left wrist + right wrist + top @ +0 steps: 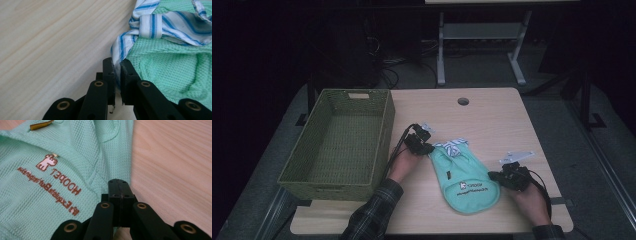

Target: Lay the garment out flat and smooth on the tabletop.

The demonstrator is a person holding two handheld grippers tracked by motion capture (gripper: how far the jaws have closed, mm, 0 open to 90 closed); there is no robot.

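Jaws of the left gripper (117,72) are pinched nearly together on a fold of the blue-and-white striped trim (155,27) that edges a mint-green waffle-knit garment (172,67); the stripe runs down into the narrow slot between the two black pads. Jaws of the right gripper (118,190) are pressed fully together at the garment's opposite edge, tips lying on the green cloth where it meets bare wood; whether any fabric is caught between them cannot be told from the right gripper view. Just beyond those tips, brown printed lettering (50,185) and a small animal logo sit on the cloth, reading mirrored and hard to make out past "HOOPET".

From the high view, the garment (464,175) lies flat between the two grippers, the left gripper (422,145) at its striped end and the right gripper (504,175) at its wider rounded end, each held in a hand. Beyond the left gripper, away from the cloth, stands an olive woven basket (384,125), nothing visible inside it, near that hand's plaid sleeve (372,212).

All rests on a pale wood table (492,115) with a round cable hole (463,101) towards its far edge. Past the table the room is dark; a white desk frame (482,35) and cables on a grey floor are dimly seen, the rest lost in shadow.
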